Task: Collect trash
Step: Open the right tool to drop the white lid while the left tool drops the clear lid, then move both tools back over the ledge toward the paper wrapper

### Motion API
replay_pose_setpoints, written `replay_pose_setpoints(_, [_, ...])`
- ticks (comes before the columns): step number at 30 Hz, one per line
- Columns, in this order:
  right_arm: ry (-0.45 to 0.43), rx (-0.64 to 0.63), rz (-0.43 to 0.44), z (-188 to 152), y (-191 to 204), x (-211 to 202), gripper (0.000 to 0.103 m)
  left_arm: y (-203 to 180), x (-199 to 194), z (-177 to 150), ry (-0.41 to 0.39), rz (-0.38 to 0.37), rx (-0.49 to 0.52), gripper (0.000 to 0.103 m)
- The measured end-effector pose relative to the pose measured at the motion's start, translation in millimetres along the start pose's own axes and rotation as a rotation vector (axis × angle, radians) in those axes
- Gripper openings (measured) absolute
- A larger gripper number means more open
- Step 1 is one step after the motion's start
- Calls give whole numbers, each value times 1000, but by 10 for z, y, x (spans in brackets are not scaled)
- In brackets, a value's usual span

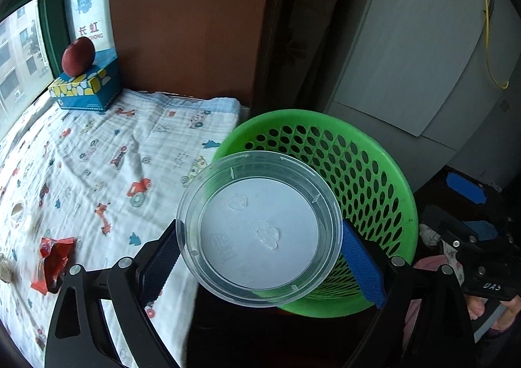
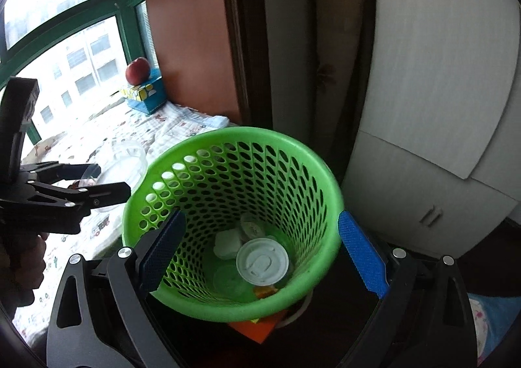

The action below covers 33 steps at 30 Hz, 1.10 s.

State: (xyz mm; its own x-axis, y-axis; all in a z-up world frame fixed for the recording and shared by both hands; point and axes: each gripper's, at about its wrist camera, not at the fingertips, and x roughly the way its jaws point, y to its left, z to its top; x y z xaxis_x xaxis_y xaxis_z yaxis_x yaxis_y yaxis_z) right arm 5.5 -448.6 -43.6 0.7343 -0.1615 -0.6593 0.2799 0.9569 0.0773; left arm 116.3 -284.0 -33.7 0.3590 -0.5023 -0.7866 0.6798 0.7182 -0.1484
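My left gripper (image 1: 260, 257) is shut on a clear round plastic container (image 1: 259, 226), held at the near rim of the green perforated trash basket (image 1: 368, 179). It shows from the side in the right wrist view (image 2: 97, 187). My right gripper (image 2: 260, 254) is open and empty above the green trash basket (image 2: 234, 208), one finger on each side of it. Inside lie a white cup lid (image 2: 262, 262) and other white trash (image 2: 228, 244). A red snack wrapper (image 1: 52, 262) and clear plastic bits (image 1: 19, 215) lie on the patterned cloth (image 1: 97, 156).
A red apple (image 1: 78, 55) sits on a blue tissue box (image 1: 86, 86) by the window at the table's far end. A brown cabinet (image 1: 189, 20) stands behind the table and a white cupboard (image 1: 423, 42) behind the basket. An orange object (image 2: 257, 327) lies under the basket.
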Motion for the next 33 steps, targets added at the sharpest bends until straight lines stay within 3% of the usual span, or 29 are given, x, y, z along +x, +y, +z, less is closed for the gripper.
replay_pose_setpoints(17, [-14, 69, 17, -62, -105, -107, 93, -110, 86, -2, 13, -60, -2, 92])
replay_pose_setpoints(24, [-14, 40, 74, -18, 86, -109, 93, 99, -108, -104, -10, -13, -36, 92])
replay_pose_setpoints(33, [1, -20, 171, 86, 601, -2, 93, 741, -462, -390, -41, 98, -149, 92])
